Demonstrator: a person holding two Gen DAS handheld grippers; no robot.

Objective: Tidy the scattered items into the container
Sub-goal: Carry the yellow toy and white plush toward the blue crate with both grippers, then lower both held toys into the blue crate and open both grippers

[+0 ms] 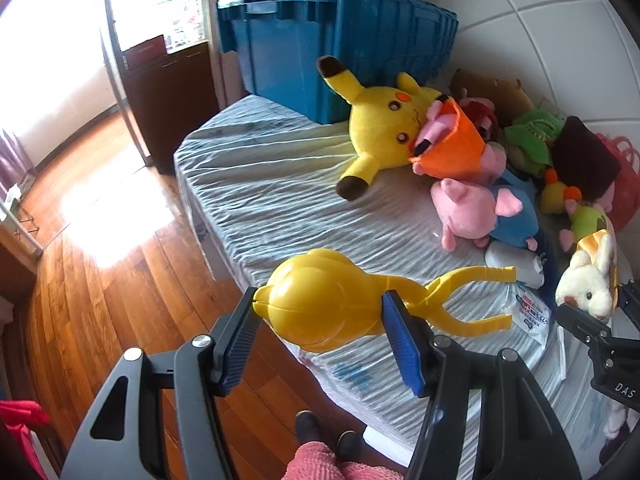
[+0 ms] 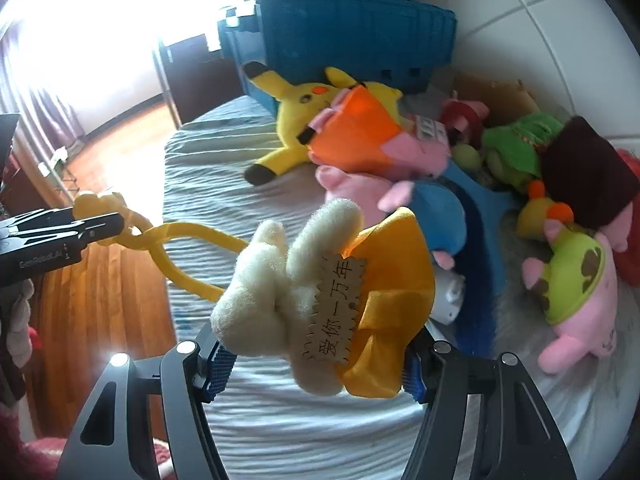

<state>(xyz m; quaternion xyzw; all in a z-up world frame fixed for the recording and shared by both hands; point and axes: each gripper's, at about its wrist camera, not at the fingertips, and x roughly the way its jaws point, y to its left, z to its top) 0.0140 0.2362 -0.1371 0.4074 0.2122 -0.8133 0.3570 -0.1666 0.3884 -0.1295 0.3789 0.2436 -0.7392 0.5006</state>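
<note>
Both tongs loaded, nothing visibly in the container yet; left tongs [image 1: 320, 312] clamped on the yellow plastic snowball clip [image 1: 320, 300] by its round head, handles splaying toward right-centre of the left wrist view, held in the air over the near edge of the bed [image 1: 260, 208]; right tongs [image 2: 316, 364] clamped on the cream plush bunny [image 2: 272, 300] with orange satin skirt and a paper tag, filling lower centre of the right wrist view; blue crate [image 1: 320, 40] sits at the top centre of both views, at the far end of the bed against the wall, its inside not visible so contents cannot be told; judged early in the task: two items in transit, most still to go; left on the bed: Pikachu plush [image 1: 384, 128] lying just in front of the crate, orange bucket [image 1: 452, 144] touching it, pink pig plush [image 1: 468, 208], green plush [image 1: 532, 136], dark brown block [image 1: 584, 156], white item [image 1: 516, 264] and a flat packet [image 1: 532, 312], all heaped along the right side by the wall; open room: striped sheet in middle of frame is bare, a free lane from the tongs up to the crate; edges: bed drops to wooden floor [image 1: 100, 280] on the left, left load hangs right at that edge; Pikachu blocks the crate's near wall, so loads likely need to go over it; the two tongs are near each other, clip handles reaching toward the bunny.
</note>
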